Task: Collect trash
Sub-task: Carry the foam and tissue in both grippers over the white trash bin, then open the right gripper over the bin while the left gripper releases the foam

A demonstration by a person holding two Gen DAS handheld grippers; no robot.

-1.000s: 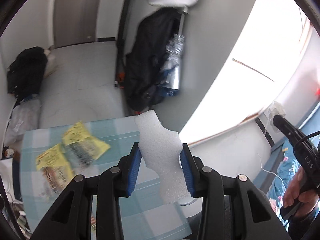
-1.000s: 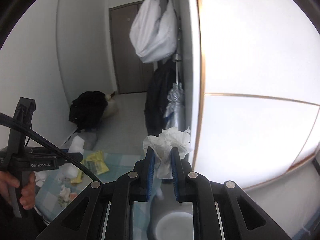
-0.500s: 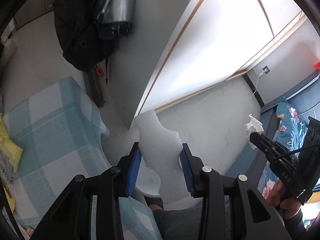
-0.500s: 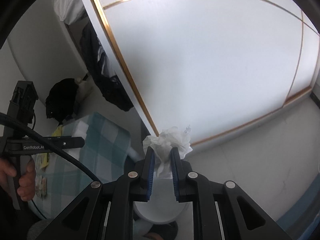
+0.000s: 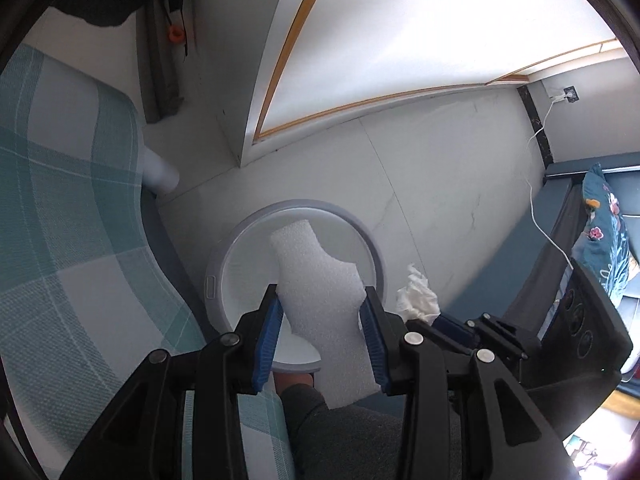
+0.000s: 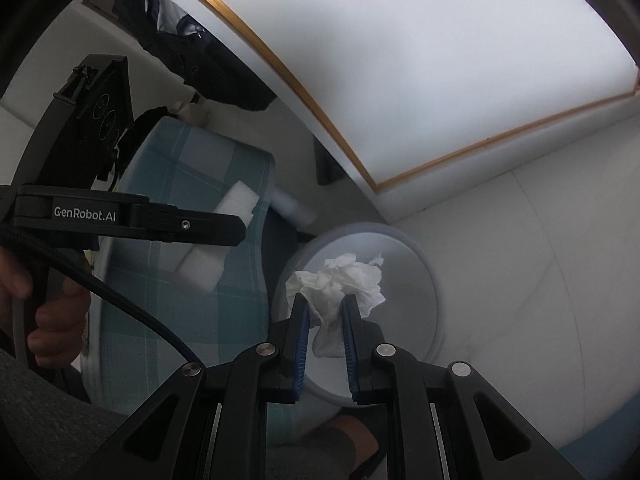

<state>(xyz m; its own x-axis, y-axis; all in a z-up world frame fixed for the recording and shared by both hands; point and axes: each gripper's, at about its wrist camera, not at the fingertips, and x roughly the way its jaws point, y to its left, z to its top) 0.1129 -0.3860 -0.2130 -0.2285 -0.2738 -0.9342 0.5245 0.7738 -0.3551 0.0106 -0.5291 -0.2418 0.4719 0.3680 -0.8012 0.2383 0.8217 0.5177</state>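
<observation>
Foam piece (image 5: pixel 320 292) sits pinched in your left tongs (image 5: pixel 322 316), hanging over the white bin (image 5: pixel 376 252) on the floor. Your right tongs (image 6: pixel 323 320) pinch the crumpled tissue (image 6: pixel 340 280), also over the bin, just beside the checked counter (image 5: pixel 60 220)

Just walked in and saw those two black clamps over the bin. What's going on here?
A person is clearing up trash with a handheld gripper in each hand. The left gripper is clamped on a piece of white foam, and the right gripper is clamped on a crumpled tissue. Both are held above the open round bin on the floor beside the checked table. Nothing has been dropped in yet.
</observation>
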